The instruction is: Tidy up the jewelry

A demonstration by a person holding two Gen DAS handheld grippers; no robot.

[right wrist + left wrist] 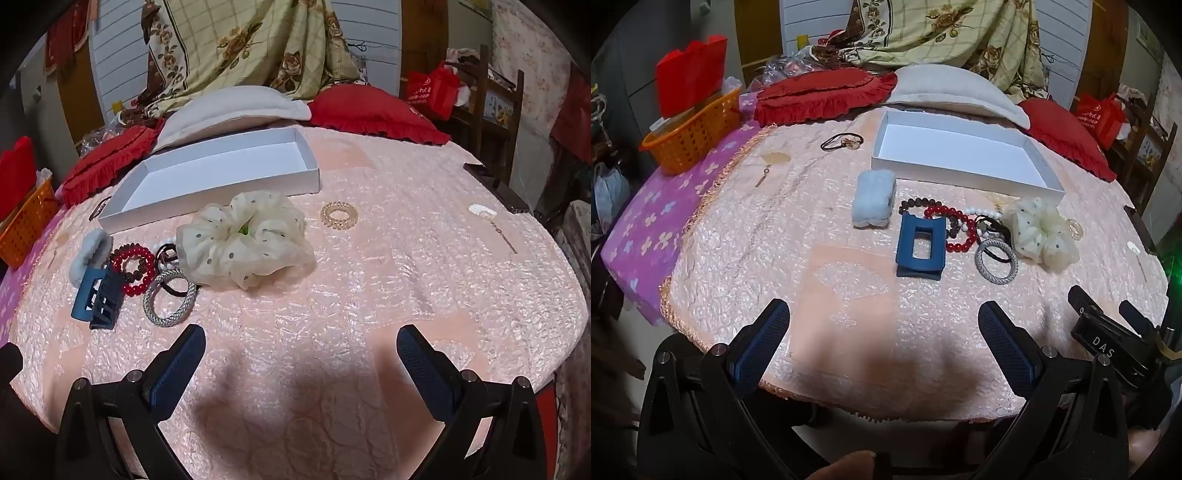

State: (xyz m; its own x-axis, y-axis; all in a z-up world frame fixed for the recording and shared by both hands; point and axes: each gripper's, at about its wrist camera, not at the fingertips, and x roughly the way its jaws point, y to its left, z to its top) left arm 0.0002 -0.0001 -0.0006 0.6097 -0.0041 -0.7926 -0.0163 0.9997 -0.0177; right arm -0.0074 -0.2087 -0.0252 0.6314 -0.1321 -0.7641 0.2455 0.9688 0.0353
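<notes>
Both grippers hover over the near edge of the pink bedspread (849, 229), angled downward toward the surface, side by side. Left gripper (884, 334) has its jaws spread wide, nothing between them; its view catches the right gripper's body at the lower right edge. Right gripper (301, 360) likewise spread wide and empty.

The jewelry sits ahead of both, untouched: blue claw clip (919, 246), red bead bracelet (955, 227), dark bead bracelet (919, 204), silver bangle (996, 261), dotted cream scrunchie (243, 240), fluffy blue clip (873, 197), all clustered close together. A gold spiral hair tie (339, 216) lies apart to the right. The white box (960, 155) sits open just behind the cluster.
</notes>
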